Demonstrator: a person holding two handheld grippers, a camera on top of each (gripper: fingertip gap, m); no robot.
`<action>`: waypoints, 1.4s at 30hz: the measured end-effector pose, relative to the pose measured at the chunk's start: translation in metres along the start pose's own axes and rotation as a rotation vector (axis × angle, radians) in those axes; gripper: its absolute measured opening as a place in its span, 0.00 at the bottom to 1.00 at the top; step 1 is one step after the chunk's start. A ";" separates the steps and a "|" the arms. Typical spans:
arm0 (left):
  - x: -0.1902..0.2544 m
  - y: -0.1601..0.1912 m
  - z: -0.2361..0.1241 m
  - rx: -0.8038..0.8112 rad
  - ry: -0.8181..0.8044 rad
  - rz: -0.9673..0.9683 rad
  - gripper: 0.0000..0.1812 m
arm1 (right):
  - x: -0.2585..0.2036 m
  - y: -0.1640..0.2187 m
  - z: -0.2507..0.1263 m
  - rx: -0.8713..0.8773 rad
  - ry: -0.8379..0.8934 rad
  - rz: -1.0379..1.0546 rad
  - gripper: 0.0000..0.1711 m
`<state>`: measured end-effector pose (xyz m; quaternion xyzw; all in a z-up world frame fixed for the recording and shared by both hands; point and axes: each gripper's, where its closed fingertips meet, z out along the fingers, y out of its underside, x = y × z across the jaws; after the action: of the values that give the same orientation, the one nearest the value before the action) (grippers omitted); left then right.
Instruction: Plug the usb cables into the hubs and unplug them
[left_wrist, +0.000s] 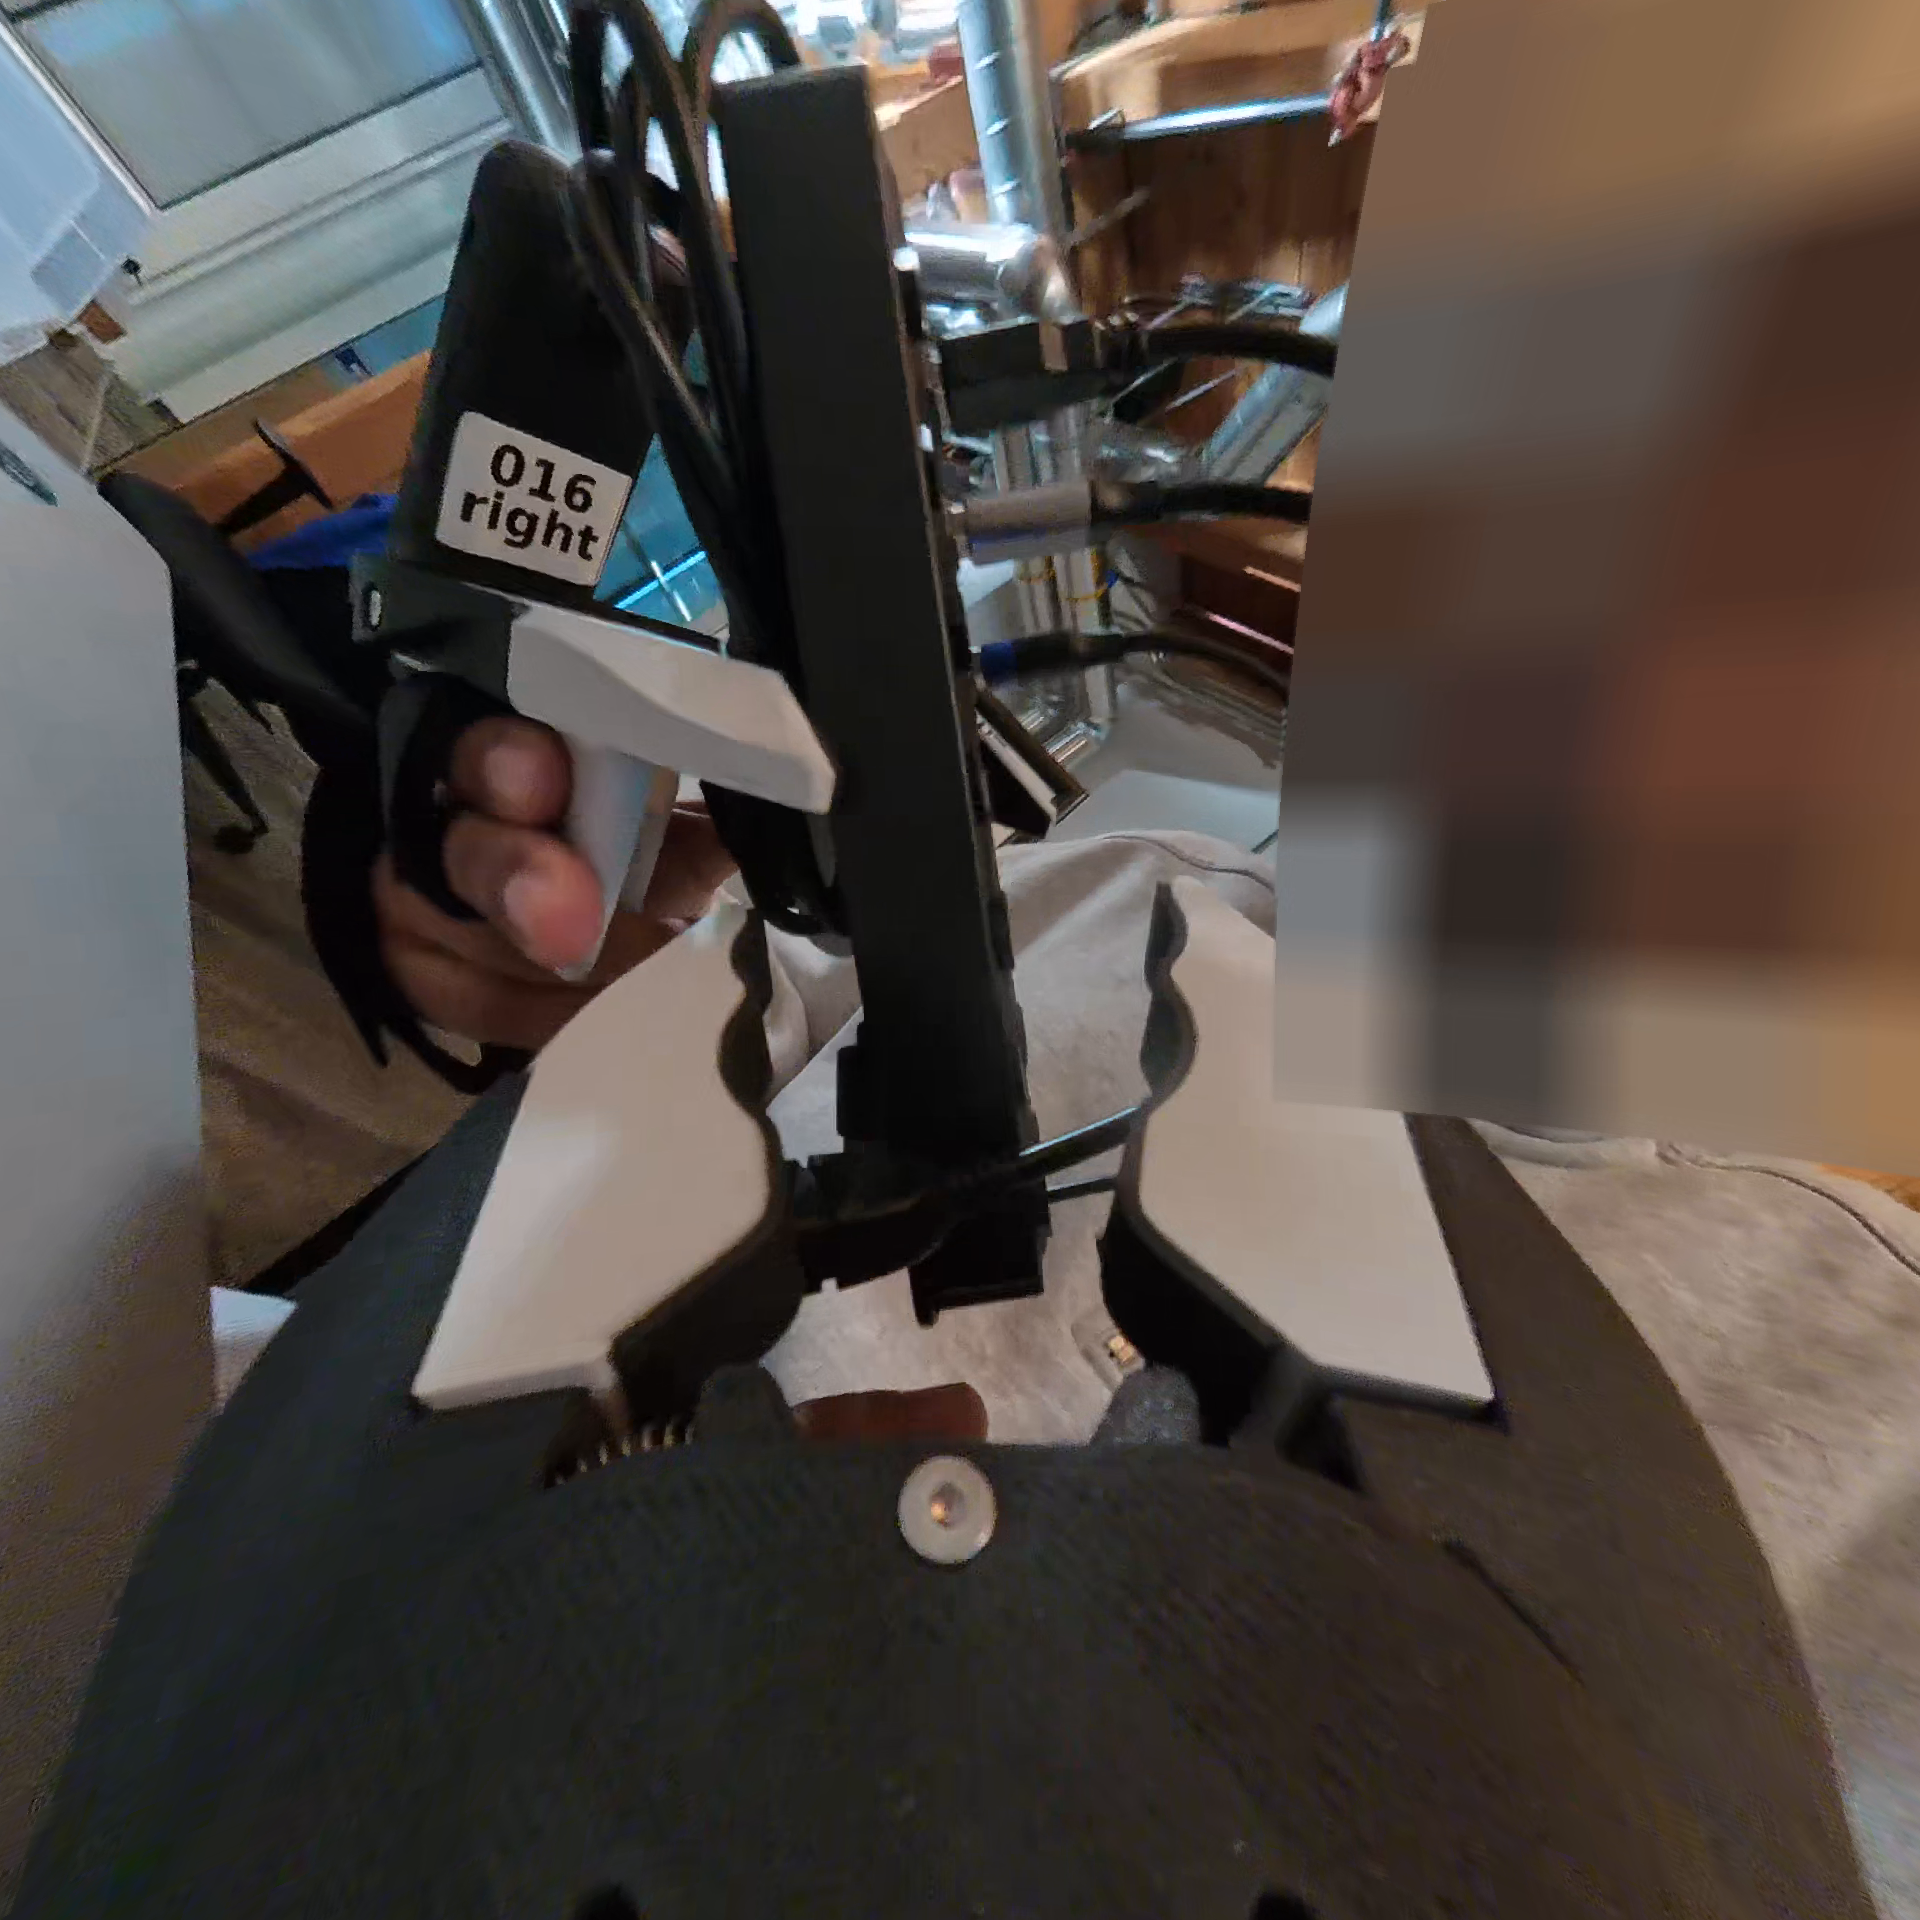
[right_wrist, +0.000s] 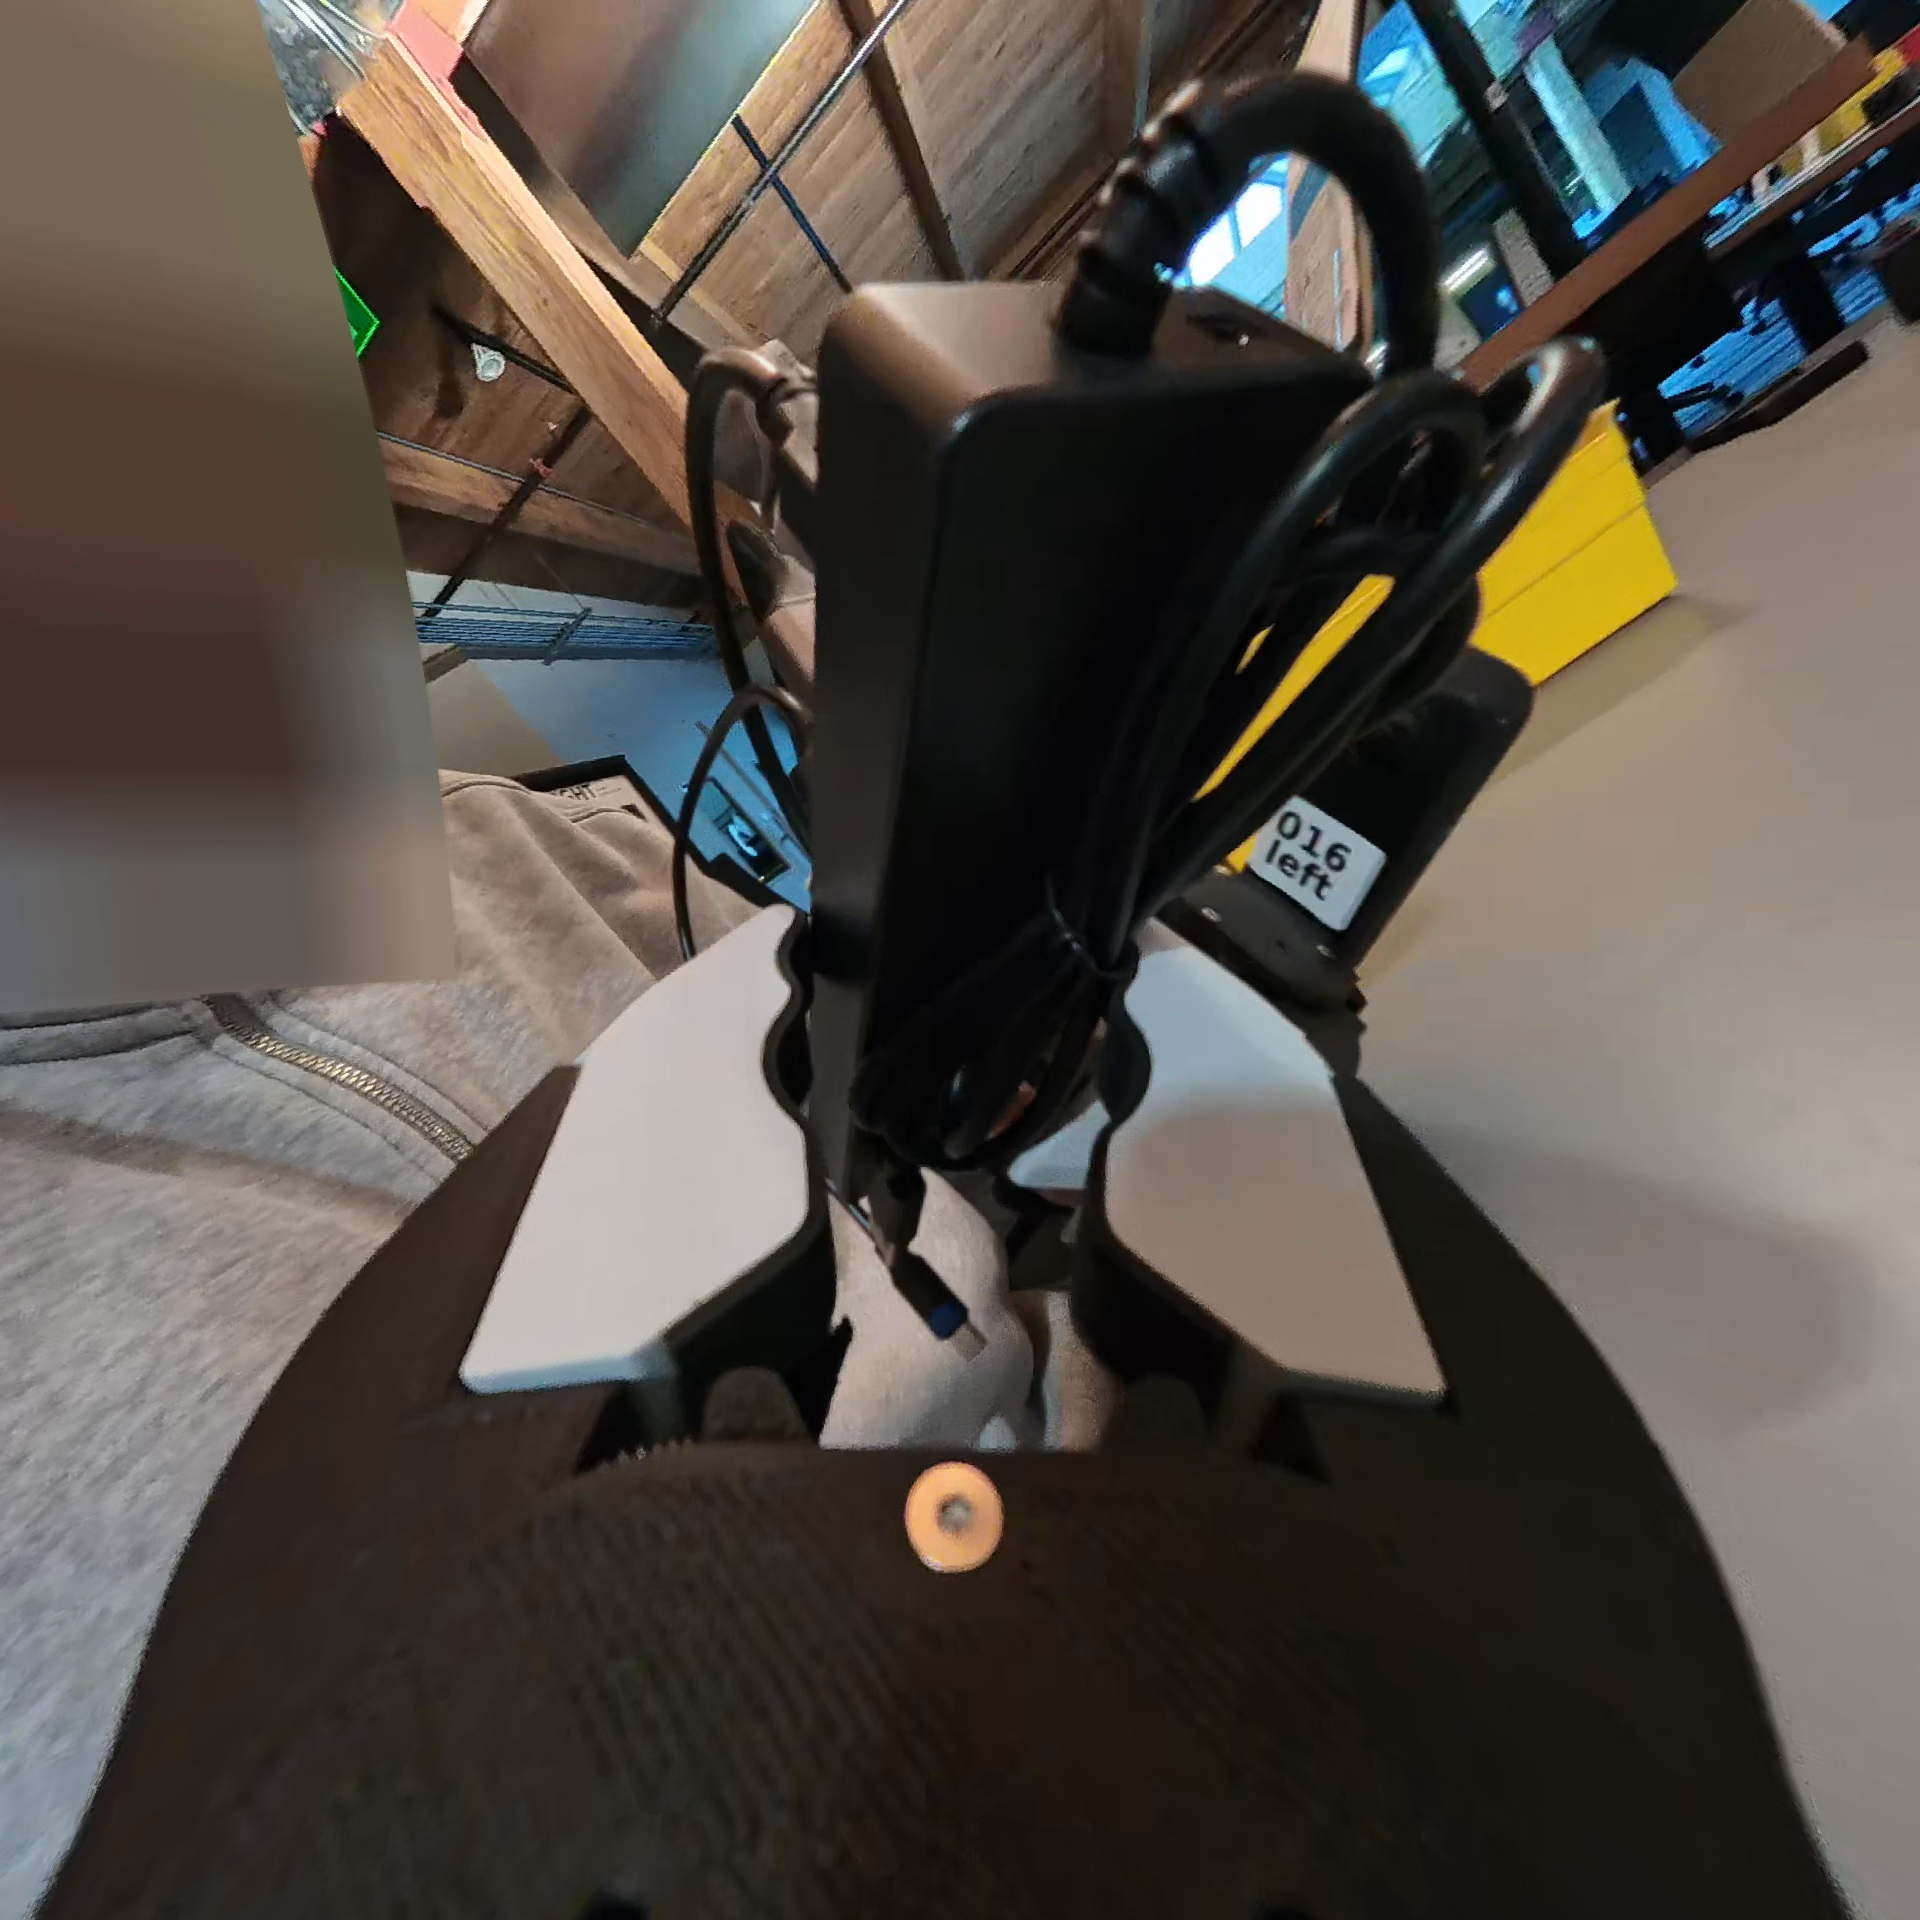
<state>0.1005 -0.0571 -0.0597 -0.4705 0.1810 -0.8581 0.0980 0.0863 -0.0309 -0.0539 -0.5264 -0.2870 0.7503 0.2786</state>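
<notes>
A long black USB hub (left_wrist: 831, 416) is held upright in the air, with a bundled black cable (right_wrist: 1247, 675) tied along it. Three cable plugs (left_wrist: 1029, 514) sit in its right side. My right gripper (right_wrist: 961, 951) is shut on the hub (right_wrist: 1039, 623) and the bundle; it also shows in the left wrist view (left_wrist: 582, 665), clamping the hub from the left. My left gripper (left_wrist: 961, 925) is open with the hub's lower end between its fingers (left_wrist: 623, 1143); the left pad touches a black connector (left_wrist: 862, 1236). A loose USB plug with a blue insert (right_wrist: 940, 1309) hangs below the hub.
A person in a grey zip sweater (left_wrist: 1714, 1351) holds both grippers close to the body; a hand (left_wrist: 520, 862) grips the right handle. Wooden beams (right_wrist: 540, 270) and metal pipes (left_wrist: 1008, 156) lie behind. A yellow cabinet (right_wrist: 1558, 561) stands off to the right.
</notes>
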 end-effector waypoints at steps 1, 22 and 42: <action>0.000 0.001 0.000 0.001 0.006 -0.013 0.38 | -0.001 0.001 0.001 -0.003 -0.006 0.004 0.31; -0.057 -0.046 -0.078 0.265 -0.586 0.150 0.17 | 0.053 -0.028 -0.040 -0.042 0.701 -0.593 0.16; -0.076 -0.002 -0.046 -0.113 -0.715 0.342 0.17 | 0.048 0.007 -0.015 -0.338 0.710 -1.056 0.07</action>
<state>0.1025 -0.0200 -0.1402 -0.7073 0.2579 -0.6001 0.2705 0.0859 0.0013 -0.0932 -0.5669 -0.5113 0.2382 0.6003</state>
